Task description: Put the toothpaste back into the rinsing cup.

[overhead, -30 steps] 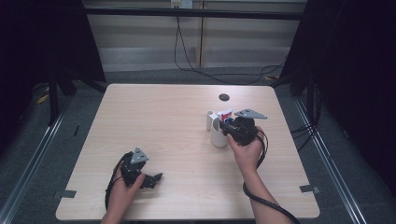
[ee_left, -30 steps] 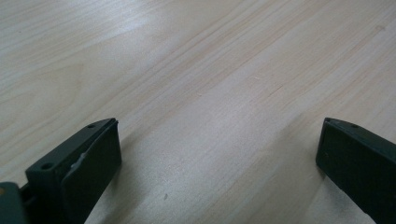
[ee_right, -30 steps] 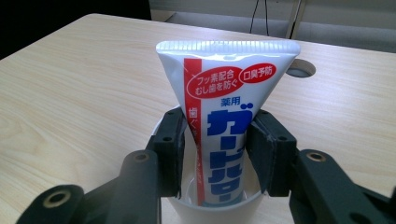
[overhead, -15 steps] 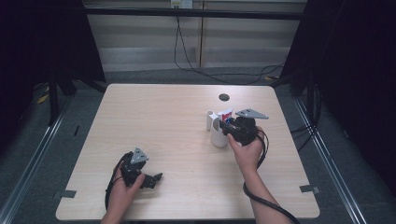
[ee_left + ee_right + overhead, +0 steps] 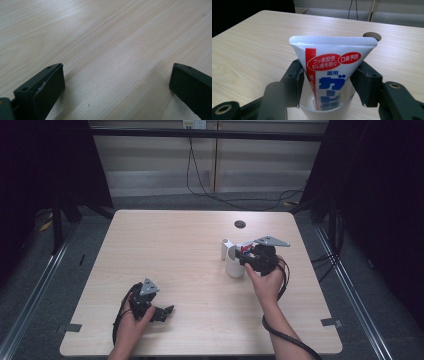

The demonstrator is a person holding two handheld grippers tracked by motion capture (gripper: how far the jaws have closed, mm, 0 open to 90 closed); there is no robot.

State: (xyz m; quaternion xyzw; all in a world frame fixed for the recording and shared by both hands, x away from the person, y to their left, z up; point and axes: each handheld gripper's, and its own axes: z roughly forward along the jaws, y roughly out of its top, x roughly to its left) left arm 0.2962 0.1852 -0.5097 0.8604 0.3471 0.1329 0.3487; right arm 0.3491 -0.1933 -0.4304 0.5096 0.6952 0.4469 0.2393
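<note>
A white toothpaste tube [image 5: 332, 65] with red and blue print stands crimped end up in a white cup [image 5: 324, 112]. My right gripper [image 5: 329, 63] straddles the tube just above the cup's rim. Its jaws have just been opening and now flank the tube's edges without pressing on it. From above, the cup [image 5: 233, 266] sits right of the table's middle, with the right gripper [image 5: 245, 257] reaching in from its right. At the front left my left gripper [image 5: 167, 311] rests low over the table. In its own view the left gripper [image 5: 117, 72] is open above bare wood.
The light wooden table [image 5: 175, 245] has a round dark cable hole [image 5: 240, 224] near its far edge, also seen as a hole [image 5: 372, 36] behind the tube. A small white upright piece [image 5: 226, 248] stands against the cup's far left side. Cables trail from both grippers.
</note>
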